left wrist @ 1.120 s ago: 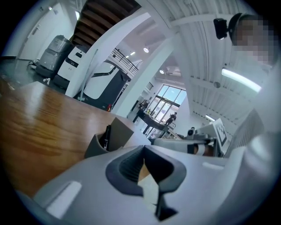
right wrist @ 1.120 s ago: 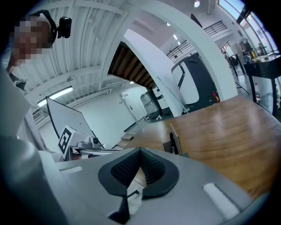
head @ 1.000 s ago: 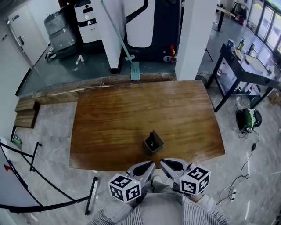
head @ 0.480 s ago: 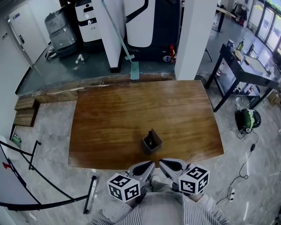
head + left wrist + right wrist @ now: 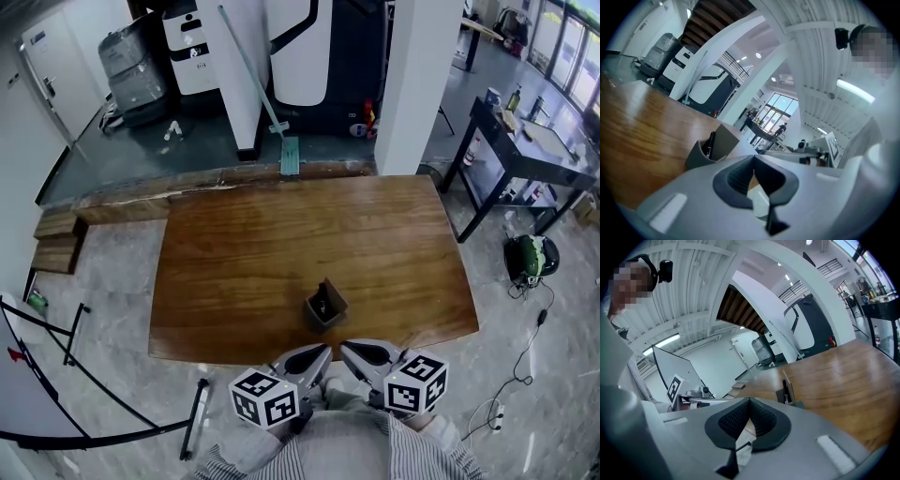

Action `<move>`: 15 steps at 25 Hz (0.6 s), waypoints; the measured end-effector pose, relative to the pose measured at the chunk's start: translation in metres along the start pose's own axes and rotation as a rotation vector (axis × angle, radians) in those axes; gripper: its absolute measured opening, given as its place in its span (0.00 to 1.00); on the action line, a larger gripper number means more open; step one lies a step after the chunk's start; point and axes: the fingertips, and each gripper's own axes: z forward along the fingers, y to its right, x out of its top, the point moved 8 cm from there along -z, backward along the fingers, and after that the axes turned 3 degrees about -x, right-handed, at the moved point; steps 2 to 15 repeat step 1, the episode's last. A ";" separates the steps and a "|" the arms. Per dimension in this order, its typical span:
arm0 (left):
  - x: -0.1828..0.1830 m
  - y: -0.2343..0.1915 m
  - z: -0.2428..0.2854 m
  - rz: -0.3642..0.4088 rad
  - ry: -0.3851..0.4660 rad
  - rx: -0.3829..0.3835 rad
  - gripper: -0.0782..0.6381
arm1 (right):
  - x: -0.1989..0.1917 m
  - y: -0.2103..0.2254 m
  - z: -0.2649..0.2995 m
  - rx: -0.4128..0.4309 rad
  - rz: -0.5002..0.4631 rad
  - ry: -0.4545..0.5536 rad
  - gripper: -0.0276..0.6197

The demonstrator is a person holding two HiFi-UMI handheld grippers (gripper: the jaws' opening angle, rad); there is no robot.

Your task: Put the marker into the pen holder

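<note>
A dark grey pen holder (image 5: 326,305) stands on the wooden table (image 5: 281,244), close to its near edge. A black marker (image 5: 322,302) stands inside it. Both grippers are held close to my body, just off the table's near edge and side by side. The left gripper (image 5: 321,350) and the right gripper (image 5: 348,348) are both shut with nothing in them. The left gripper view shows the left gripper (image 5: 753,160) with its jaws closed, and the pen holder (image 5: 717,149) with the marker (image 5: 710,143) ahead. In the right gripper view the right gripper (image 5: 749,402) is shut too, short of the pen holder (image 5: 787,395).
A black desk (image 5: 525,145) with small items stands to the right. A green and black bag (image 5: 530,255) lies on the floor beside the table. A whiteboard stand (image 5: 66,375) is at the left. A white pillar (image 5: 412,84) and machines rise behind the far edge.
</note>
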 end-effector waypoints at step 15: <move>0.000 0.000 0.000 0.000 -0.002 -0.004 0.12 | 0.000 0.000 0.000 0.000 0.002 0.000 0.04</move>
